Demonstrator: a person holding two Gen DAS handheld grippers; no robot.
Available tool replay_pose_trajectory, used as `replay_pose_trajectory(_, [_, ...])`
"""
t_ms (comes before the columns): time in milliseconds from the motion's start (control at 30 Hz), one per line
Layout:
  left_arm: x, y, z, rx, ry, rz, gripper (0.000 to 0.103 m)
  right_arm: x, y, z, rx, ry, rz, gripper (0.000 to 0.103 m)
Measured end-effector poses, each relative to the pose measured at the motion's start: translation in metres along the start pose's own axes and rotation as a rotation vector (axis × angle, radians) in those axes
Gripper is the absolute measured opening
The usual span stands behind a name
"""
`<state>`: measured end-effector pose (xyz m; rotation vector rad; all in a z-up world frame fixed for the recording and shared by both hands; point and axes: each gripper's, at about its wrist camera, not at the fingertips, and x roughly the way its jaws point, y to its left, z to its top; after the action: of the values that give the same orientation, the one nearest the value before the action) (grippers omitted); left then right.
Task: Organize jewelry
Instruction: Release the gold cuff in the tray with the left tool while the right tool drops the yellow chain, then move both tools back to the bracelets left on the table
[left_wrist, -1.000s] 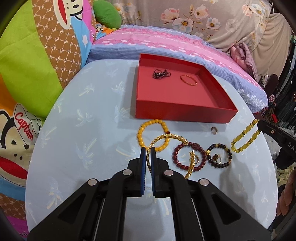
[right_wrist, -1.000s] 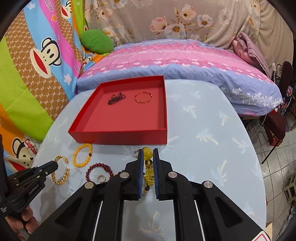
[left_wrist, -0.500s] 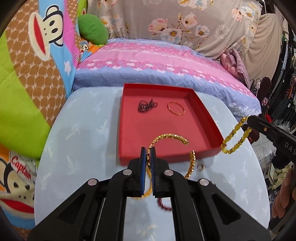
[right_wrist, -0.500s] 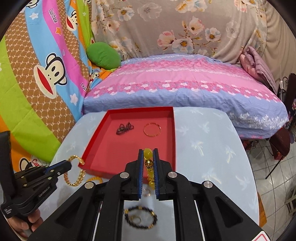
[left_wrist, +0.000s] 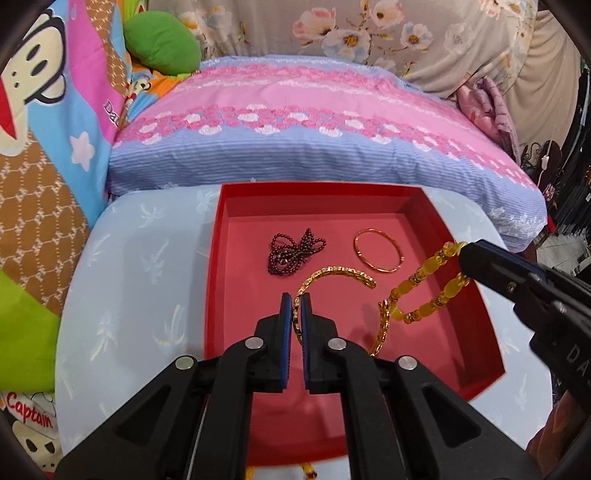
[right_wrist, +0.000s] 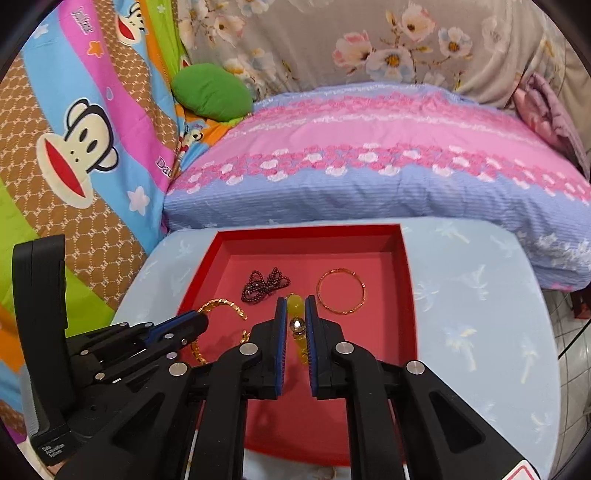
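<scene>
Both grippers hold bracelets above the red tray.

The left gripper (left_wrist: 296, 306) has its fingers clenched on a gold cuff bangle (left_wrist: 340, 275); the right gripper (right_wrist: 295, 314) grasps a yellow beaded bracelet (left_wrist: 424, 291) that dangles over the red tray (left_wrist: 212, 295). Inside the tray lie a dark beaded strand (left_wrist: 293, 251) and a thin gold bangle (left_wrist: 378, 251), near each other. The tray sits on the pale blue surface (left_wrist: 129, 295).
</scene>
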<state>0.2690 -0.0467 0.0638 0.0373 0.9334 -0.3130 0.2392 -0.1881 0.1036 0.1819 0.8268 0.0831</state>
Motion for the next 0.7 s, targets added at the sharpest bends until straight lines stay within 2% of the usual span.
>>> replay_pose_trajectory(33, [0.006,0.0,0.001,-0.001,0.01,0.001,0.004,0.009,-0.003,-0.001,0.004,0.014,-0.005,0.009])
replay_pose_trajectory(100, [0.022,0.0,0.002,-0.003,0.04,0.003,0.005,0.026,-0.009,-0.004,0.008,0.043,-0.021,0.003])
replay_pose_trajectory(233, [0.043,0.001,-0.001,-0.012,0.084,0.014,0.005,0.047,-0.022,-0.011,0.021,0.08,-0.059,0.003])
replay_pose_trajectory(533, [0.051,0.002,-0.006,-0.023,0.089,0.025,0.01,0.053,-0.035,-0.025,0.031,0.088,-0.102,0.005])
replay_pose_trajectory(600, [0.049,0.002,-0.007,-0.021,0.077,0.033,0.02,0.051,-0.034,-0.027,0.028,0.085,-0.106,0.007])
replay_pose_trajectory(667, [0.046,0.003,-0.007,-0.022,0.064,0.031,0.025,0.049,-0.034,-0.028,0.032,0.081,-0.103,0.011])
replay_pose_trajectory(700, [0.044,0.003,-0.007,-0.024,0.058,0.035,0.033,0.047,-0.034,-0.028,0.036,0.078,-0.102,0.012])
